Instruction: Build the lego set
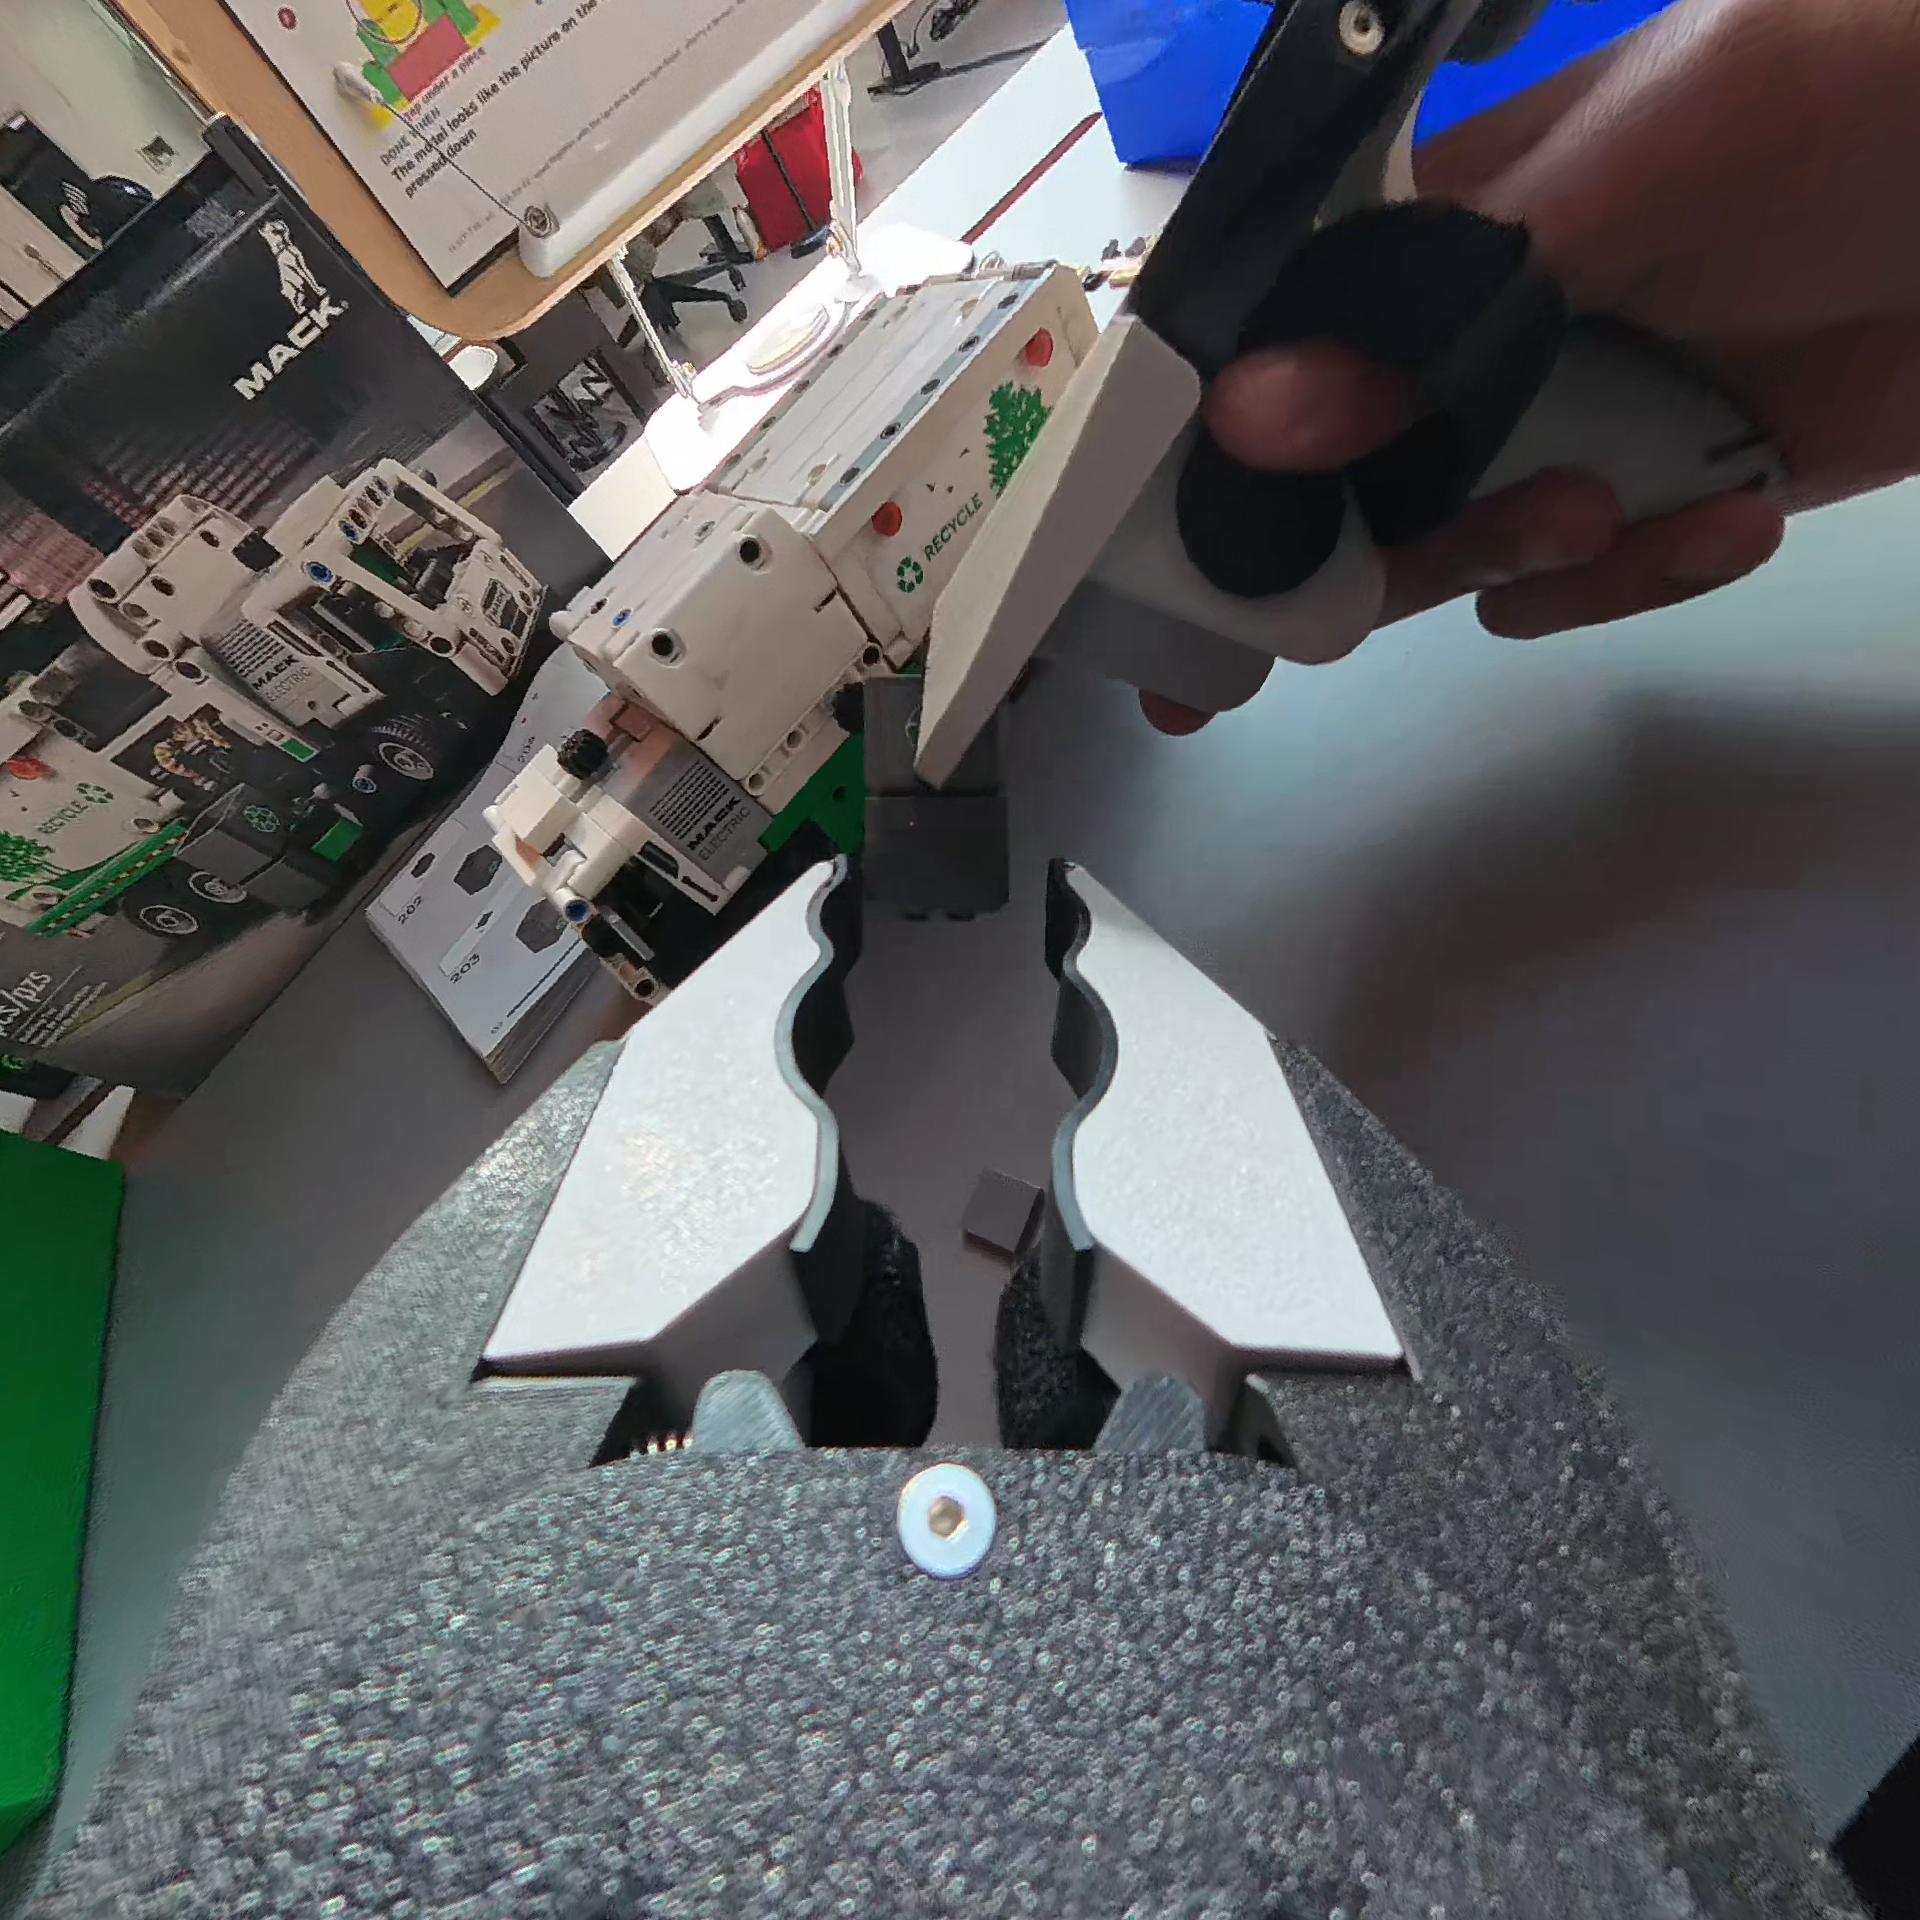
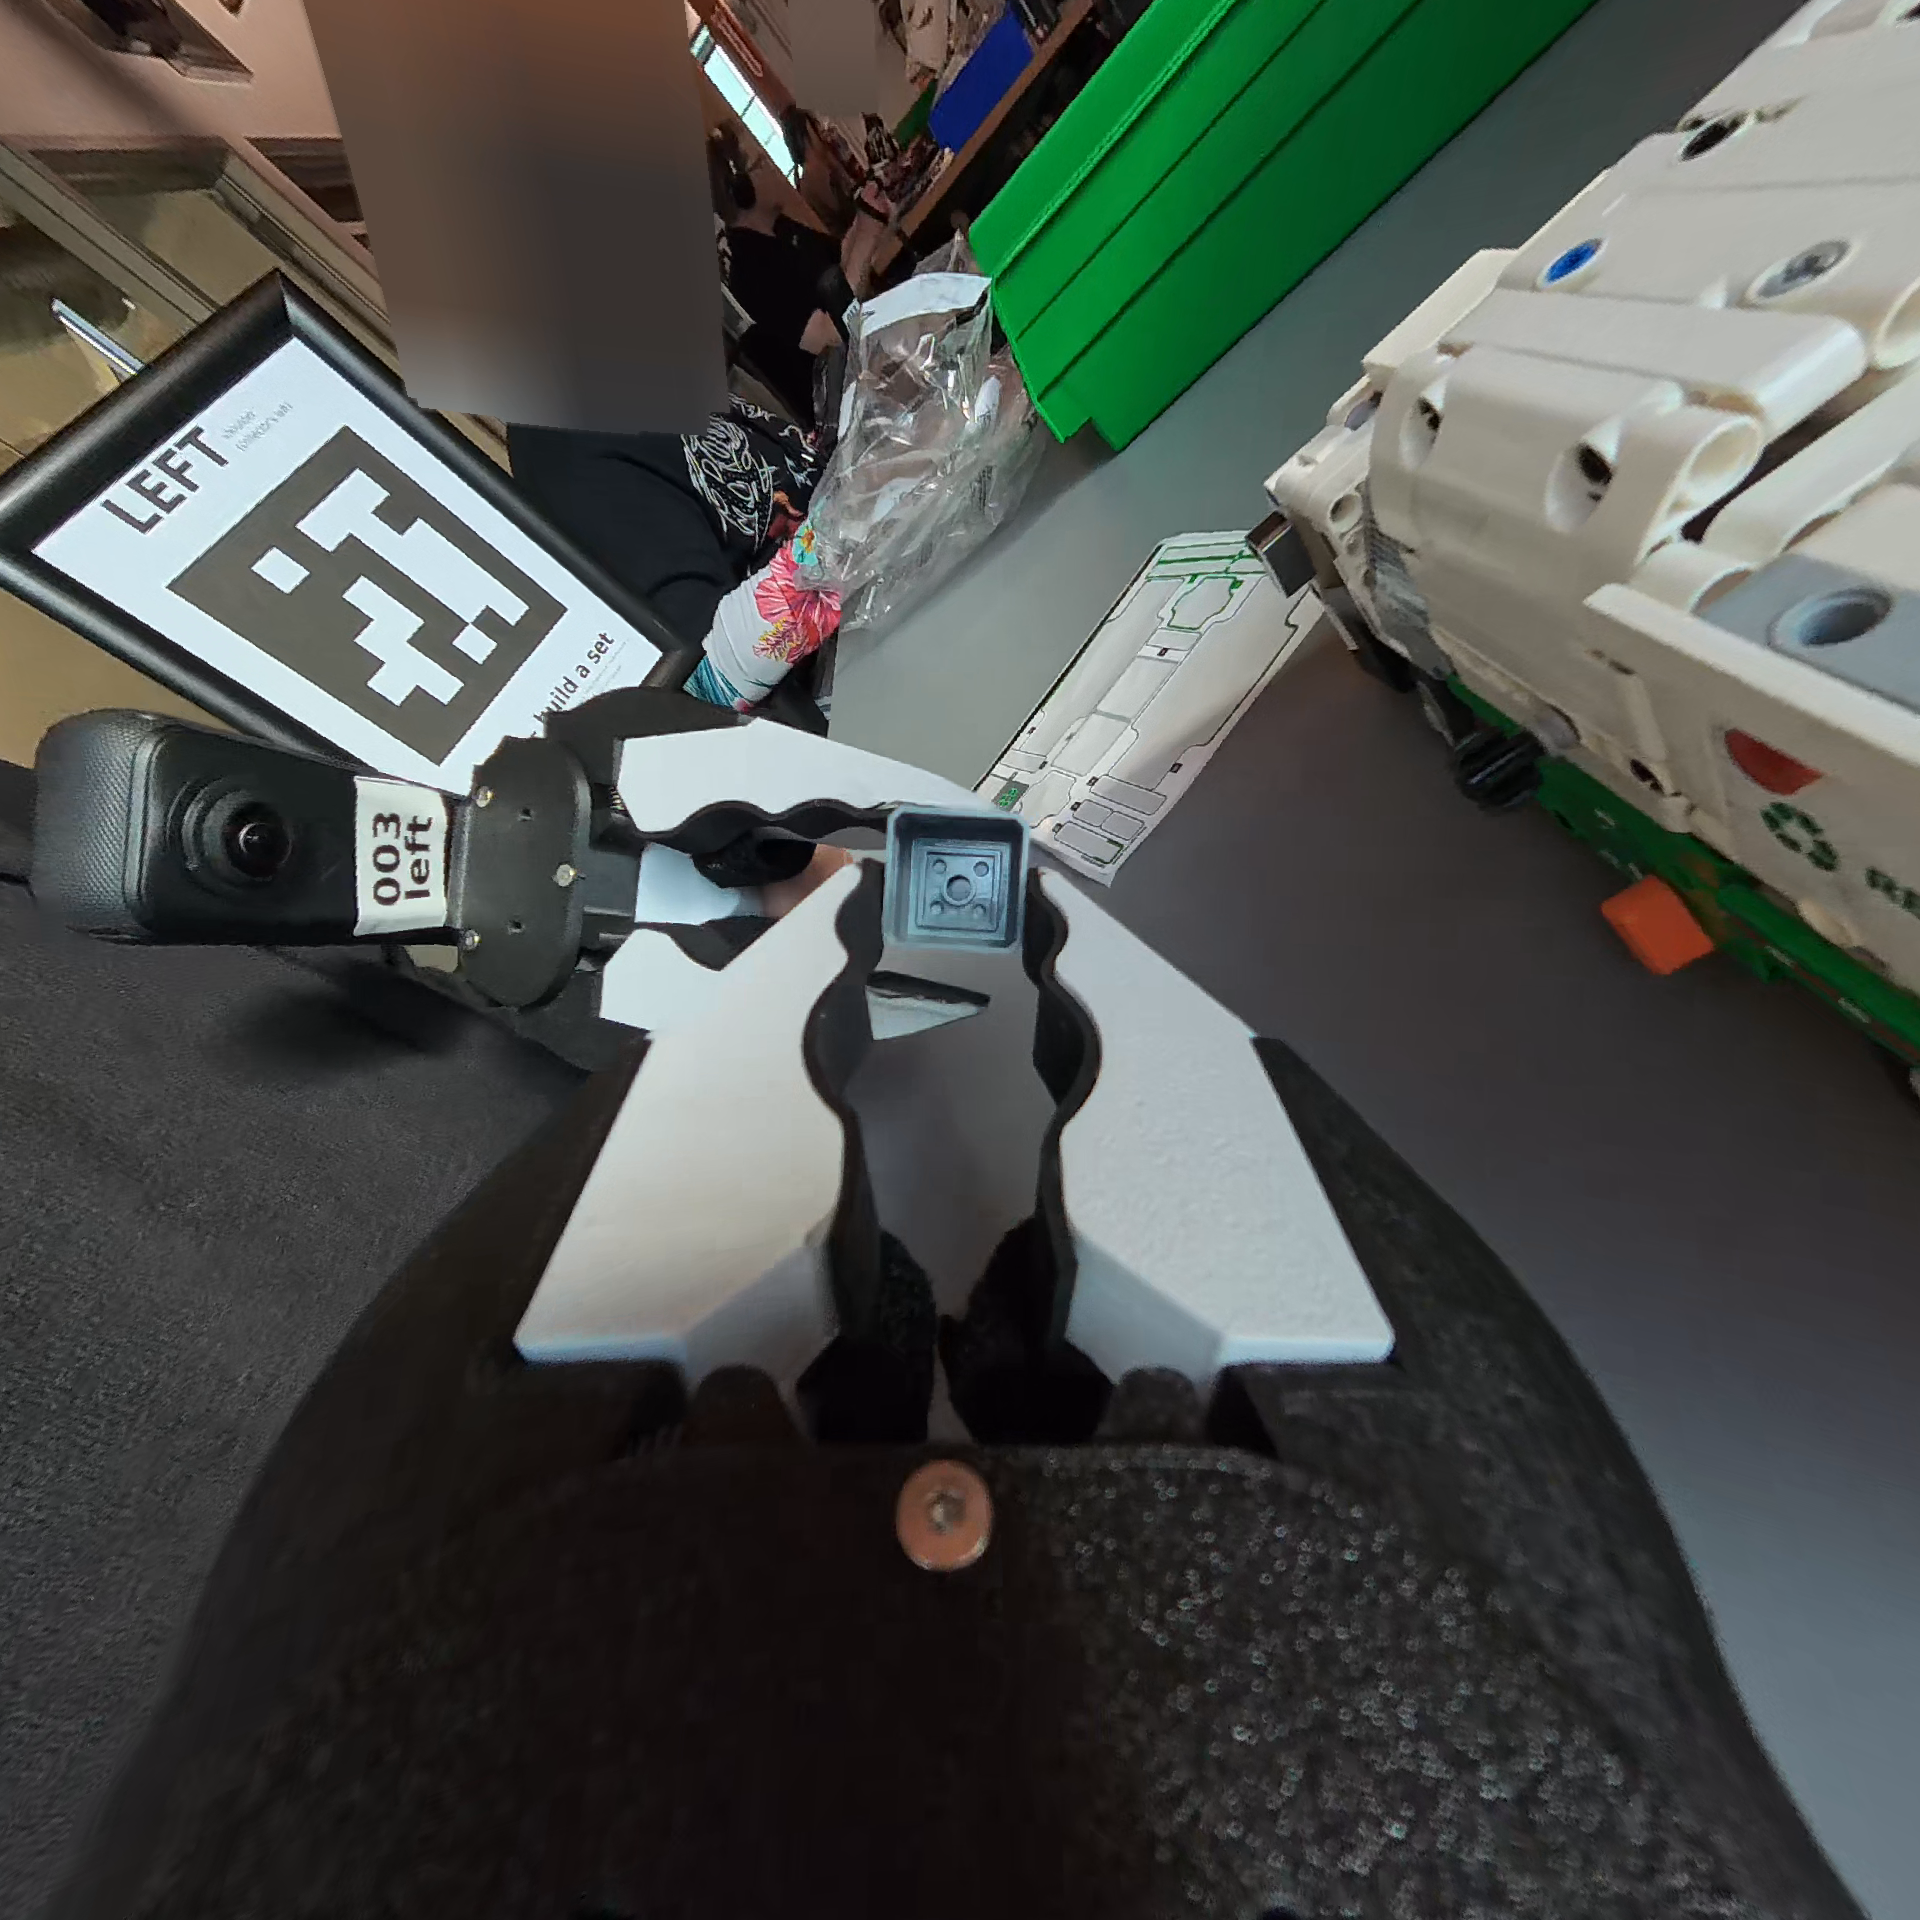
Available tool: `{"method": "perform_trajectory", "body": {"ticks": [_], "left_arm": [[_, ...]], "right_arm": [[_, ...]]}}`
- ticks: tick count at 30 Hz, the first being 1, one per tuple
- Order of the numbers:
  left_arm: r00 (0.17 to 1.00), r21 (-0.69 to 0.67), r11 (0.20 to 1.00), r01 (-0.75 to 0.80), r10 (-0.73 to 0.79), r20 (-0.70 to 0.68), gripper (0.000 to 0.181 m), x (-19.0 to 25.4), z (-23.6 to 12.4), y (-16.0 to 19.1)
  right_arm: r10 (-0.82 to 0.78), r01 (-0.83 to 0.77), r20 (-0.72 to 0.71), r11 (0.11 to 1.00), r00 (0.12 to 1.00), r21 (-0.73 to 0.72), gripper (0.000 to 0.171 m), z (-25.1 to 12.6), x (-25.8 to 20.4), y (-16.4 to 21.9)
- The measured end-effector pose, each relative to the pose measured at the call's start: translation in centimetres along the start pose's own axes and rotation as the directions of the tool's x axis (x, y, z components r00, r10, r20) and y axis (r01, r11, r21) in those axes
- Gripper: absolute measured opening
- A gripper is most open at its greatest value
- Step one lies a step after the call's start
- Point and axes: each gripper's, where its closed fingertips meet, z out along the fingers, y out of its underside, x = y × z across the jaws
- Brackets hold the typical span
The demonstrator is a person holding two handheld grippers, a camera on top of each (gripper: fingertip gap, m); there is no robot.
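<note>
Right gripper [image 2: 951, 883] clenched on a small dark grey square hollow plastic lego piece [image 2: 954, 881], pinched at the very tips, open underside facing the camera. Light, rigid, smooth-walled: it could twist out, so I'd grip flat walls only. Left gripper [image 1: 951, 883] released, holding nothing, its tips just short of that piece; a small grey tile [image 1: 1003, 1214] lies between its fingers. White-and-green lego truck [image 2: 1662, 468] sits right of the right gripper, likely fragile. Bare grey tabletop [image 2: 1351, 1039] between them.
</note>
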Motion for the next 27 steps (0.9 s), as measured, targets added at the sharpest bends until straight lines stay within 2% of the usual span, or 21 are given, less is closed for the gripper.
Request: {"method": "perform_trajectory", "body": {"ticks": [2, 5, 9, 17, 27], "left_arm": [[0.999, -0.013, 0.999, -0.045, 0.045, 0.003, 0.025, 0.0, 0.1, 0.1], [0.994, -0.021, 0.994, -0.107, 0.107, -0.002, 0.025, 0.1, 0.3, 0.2], [0.993, 0.016, 0.993, -0.118, 0.118, 0.003, 0.026, 0.0, 0.4, -0.5], [0.995, -0.016, 0.994, -0.105, 0.105, -0.002, 0.024, -0.3, 1.7, -0.2], [0.980, -0.027, 0.979, -0.201, 0.200, -0.023, 0.018, -0.4, 2.4, 0.5]], "right_arm": [[0.004, -0.004, 0.026, 1.000, 1.000, -0.021, 0.025, 0.3, -0.2, 0.5], [0.003, -0.002, 0.031, 1.000, 1.000, -0.012, 0.025, 0.1, 0.0, 0.7], [-0.023, 0.022, 0.048, 0.999, 0.999, 0.026, 0.025, -0.4, -0.2, 0.3], [0.010, -0.015, 0.066, 0.997, 0.998, 0.080, 0.025, -1.6, 1.0, -0.8], [0.043, -0.046, 0.057, 0.997, 0.997, 0.057, 0.025, -1.5, 1.9, -0.2]]}}
